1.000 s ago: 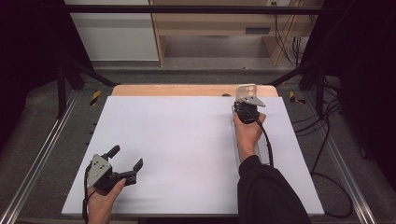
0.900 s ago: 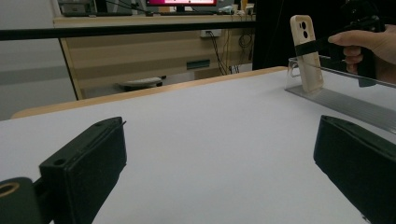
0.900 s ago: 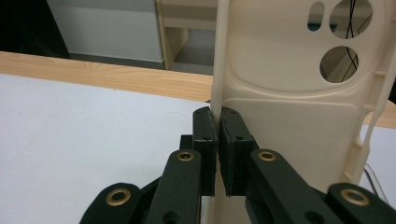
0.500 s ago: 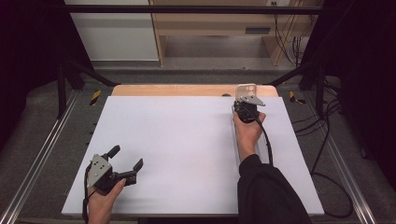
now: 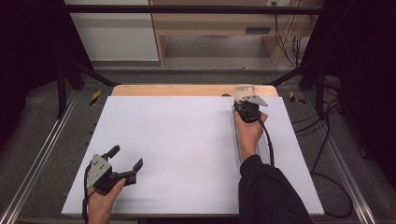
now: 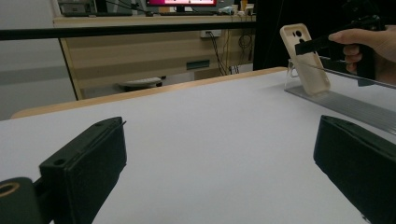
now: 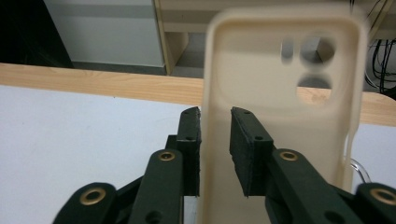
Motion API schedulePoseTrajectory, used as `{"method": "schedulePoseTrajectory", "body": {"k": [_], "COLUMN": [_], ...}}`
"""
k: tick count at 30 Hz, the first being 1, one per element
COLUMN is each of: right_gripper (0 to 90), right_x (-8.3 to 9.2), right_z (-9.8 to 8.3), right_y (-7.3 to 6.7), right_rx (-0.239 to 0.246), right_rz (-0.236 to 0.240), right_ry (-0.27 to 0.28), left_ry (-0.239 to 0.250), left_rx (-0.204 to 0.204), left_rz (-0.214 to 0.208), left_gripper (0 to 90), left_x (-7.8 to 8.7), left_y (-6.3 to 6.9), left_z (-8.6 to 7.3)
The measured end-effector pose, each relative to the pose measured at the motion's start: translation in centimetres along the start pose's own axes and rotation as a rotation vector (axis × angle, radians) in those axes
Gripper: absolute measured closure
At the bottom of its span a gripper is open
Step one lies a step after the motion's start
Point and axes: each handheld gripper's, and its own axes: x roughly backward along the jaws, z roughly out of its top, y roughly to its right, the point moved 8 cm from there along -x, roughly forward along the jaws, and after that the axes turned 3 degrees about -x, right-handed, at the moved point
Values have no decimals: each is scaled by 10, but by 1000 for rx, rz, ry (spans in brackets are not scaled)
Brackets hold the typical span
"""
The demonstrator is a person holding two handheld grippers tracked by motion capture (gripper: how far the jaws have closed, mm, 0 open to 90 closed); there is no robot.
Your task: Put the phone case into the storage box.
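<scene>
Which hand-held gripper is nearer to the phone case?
Right. The right hand-held gripper has its jaws around the edge of the phone case. The left hand-held gripper is far away, at the table's near left corner.

Beyond your white table (image 5: 187,140), a wooden shelf unit (image 5: 210,23) lines the wall; black curtains (image 5: 28,56) flank grey floor (image 5: 201,74).

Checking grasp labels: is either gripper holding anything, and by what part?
Nothing is clamped. The right gripper has just been opening; its jaws straddle the side wall of the phone case without pressing. The left gripper is open, empty.
</scene>
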Motion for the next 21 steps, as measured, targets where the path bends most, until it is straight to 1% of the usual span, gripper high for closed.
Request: {"method": "schedulePoseTrajectory", "body": {"k": [6, 10, 13, 17, 21], "right_gripper": [690, 670, 656, 647, 632], "right_x": [5, 11, 16, 21, 23], "right_z": [1, 3, 6, 11, 11], "right_y": [-2, -6, -6, -4, -2], "right_rx": [6, 27, 18, 8, 5], "right_rz": [4, 12, 19, 21, 19], "right_ry": [-2, -2, 0, 10, 5], "left_ry": [0, -3, -1, -6, -5], "left_rx": [2, 0, 9, 3, 3], "left_rz": [3, 3, 4, 16, 20], "left_gripper": [23, 22, 22, 22, 22], "left_x": [0, -1, -2, -2, -1], "left_y": [0, 1, 0, -3, -4], "left_z": [0, 0, 0, -1, -1]}}
